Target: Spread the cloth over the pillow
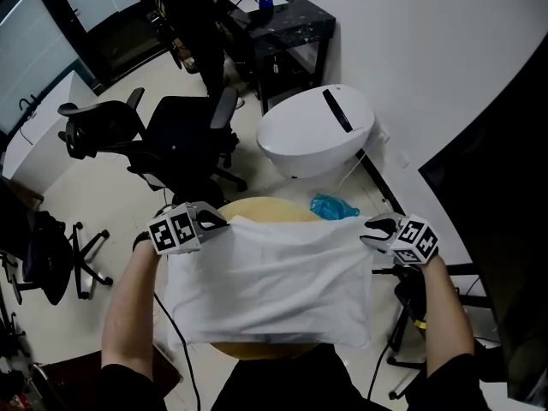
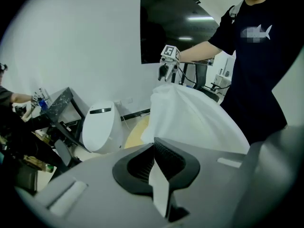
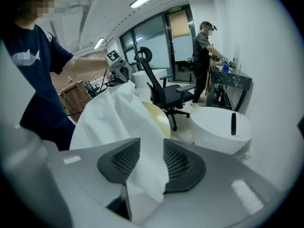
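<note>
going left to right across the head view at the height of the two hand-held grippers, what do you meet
left hand-held gripper → white cloth → right hand-held gripper

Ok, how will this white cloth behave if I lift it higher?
Probably floppy: the cloth sags and creases between the left gripper and right gripper. Likely light: a thin pinched strip at the left jaws carries that side. It might slip on the right, bunched between wider-set jaws.
</note>
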A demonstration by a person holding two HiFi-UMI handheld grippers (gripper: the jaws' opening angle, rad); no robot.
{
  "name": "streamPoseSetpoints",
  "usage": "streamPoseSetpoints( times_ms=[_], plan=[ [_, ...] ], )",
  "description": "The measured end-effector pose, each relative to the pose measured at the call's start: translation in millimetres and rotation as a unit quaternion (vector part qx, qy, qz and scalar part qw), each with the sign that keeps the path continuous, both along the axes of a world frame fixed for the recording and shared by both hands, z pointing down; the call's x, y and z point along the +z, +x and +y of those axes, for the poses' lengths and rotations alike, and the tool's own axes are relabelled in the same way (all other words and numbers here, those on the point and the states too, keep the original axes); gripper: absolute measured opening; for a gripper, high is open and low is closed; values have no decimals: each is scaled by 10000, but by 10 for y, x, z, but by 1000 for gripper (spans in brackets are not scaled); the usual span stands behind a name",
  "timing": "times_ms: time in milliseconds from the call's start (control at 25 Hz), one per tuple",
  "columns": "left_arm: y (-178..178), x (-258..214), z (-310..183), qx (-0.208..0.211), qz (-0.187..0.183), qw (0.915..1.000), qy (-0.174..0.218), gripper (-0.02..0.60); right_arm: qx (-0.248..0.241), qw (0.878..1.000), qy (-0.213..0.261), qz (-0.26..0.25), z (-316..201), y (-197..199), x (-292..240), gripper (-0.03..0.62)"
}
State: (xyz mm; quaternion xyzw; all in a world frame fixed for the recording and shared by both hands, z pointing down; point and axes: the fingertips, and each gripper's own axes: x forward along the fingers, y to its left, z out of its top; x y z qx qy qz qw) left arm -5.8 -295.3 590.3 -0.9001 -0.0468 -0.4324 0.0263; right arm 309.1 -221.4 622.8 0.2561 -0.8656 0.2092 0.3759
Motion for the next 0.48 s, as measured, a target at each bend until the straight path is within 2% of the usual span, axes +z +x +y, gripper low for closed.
streamPoseSetpoints(
  times_ms=[160,280,480],
  plan=[
    [-108,-144,-153,-365,106,9989,271,0,168,9997,-3,170,-99,188,172,181],
    [-165,-173,-206,-537,81,9978,381,0,371,9992,-106,83,-207,272,231,183],
    [-218,-150,-329,-806,-104,9943,685,1,668,9951,-685,-231,-345,339,454,217]
  ],
)
